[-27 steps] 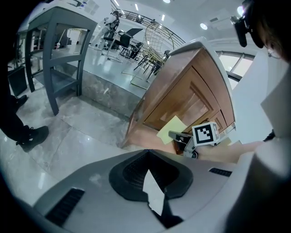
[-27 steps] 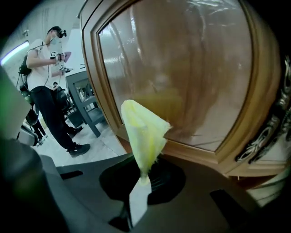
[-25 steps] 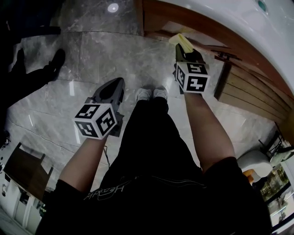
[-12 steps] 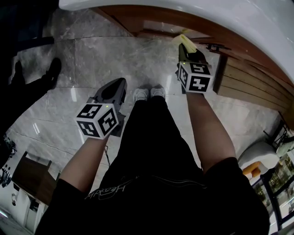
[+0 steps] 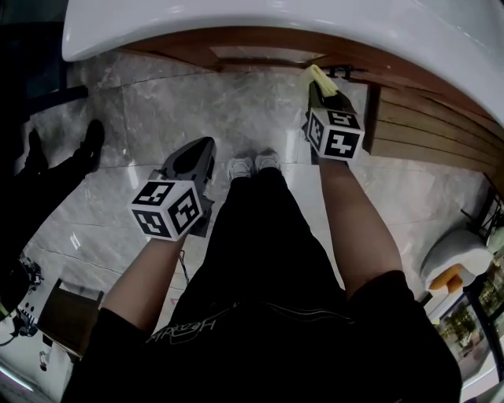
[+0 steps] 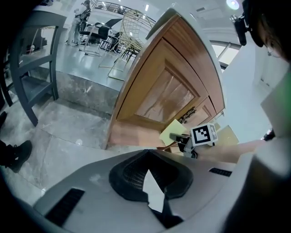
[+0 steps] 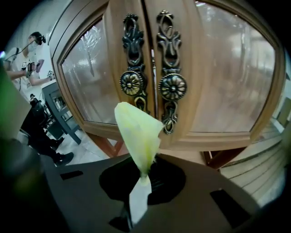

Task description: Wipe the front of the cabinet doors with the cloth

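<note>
My right gripper (image 5: 319,85) is shut on a pale yellow cloth (image 5: 316,75), held close in front of the wooden cabinet (image 5: 260,53) under the white counter. In the right gripper view the cloth (image 7: 138,132) stands up from the shut right gripper (image 7: 144,175), just short of the two glass-panelled cabinet doors (image 7: 227,68). Their ornate brass handles (image 7: 172,86) sit at the centre seam. My left gripper (image 5: 193,157) hangs lower over the floor, shut and empty. The left gripper (image 6: 148,170) sees a cabinet door (image 6: 168,91), the right gripper (image 6: 200,135) and the cloth (image 6: 175,132).
White counter (image 5: 315,24) overhangs the cabinet. A slatted wooden panel (image 5: 425,134) runs to the right. My shoes (image 5: 253,164) stand on the marble floor. Another person's shoes (image 5: 90,138) are at the left. A grey chair (image 6: 32,68) stands left of the cabinet.
The head view has shifted, so the white counter and cabinet now fill more of the top. The right gripper with the cloth sits closer under the counter edge. The left gripper has barely moved.
</note>
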`<state>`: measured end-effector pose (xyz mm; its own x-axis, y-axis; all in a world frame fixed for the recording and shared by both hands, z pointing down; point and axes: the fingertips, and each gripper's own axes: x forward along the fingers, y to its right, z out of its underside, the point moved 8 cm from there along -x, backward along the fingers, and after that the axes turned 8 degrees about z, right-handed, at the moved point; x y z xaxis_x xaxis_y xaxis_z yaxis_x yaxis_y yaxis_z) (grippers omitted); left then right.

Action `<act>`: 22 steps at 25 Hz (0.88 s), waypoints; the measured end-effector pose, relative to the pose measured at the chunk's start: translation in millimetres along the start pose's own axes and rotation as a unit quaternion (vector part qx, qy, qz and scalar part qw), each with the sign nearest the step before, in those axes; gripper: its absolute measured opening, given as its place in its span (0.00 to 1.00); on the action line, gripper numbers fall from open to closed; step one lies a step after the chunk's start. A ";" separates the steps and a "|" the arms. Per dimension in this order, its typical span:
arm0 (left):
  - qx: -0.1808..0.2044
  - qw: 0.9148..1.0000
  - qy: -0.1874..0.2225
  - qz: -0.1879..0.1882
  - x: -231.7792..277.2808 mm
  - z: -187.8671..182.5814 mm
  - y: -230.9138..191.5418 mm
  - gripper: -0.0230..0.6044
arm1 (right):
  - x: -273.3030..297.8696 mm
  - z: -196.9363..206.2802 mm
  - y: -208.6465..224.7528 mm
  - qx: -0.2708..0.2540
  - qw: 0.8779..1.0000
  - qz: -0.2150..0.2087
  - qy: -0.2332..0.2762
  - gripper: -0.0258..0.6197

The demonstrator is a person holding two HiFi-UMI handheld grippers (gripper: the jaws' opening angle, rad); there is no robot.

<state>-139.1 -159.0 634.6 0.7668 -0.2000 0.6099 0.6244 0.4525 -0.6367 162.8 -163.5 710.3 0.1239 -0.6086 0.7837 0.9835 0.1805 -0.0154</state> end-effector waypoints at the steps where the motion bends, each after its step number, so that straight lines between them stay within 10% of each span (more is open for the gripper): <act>1: 0.005 1.000 -0.004 0.004 2.3 -1.3 3.4 0.05 | -1.8 2.8 4.4 0.008 1.000 0.005 -0.001 0.10; 13: 0.051 0.996 -0.049 0.051 19.0 3.1 36.1 0.05 | -40.4 26.3 31.5 0.046 0.999 0.028 -0.001 0.10; 22: 0.081 0.990 -0.041 0.105 -22.4 -21.5 86.1 0.05 | -179.8 6.7 13.0 -0.036 0.996 -0.081 0.001 0.10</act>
<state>-99.3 -134.2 555.9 0.8582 -0.0186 0.5130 0.4155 0.6120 -0.6729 152.5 -46.6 573.3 -0.0378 -0.6261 0.7788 0.9974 0.0238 0.0675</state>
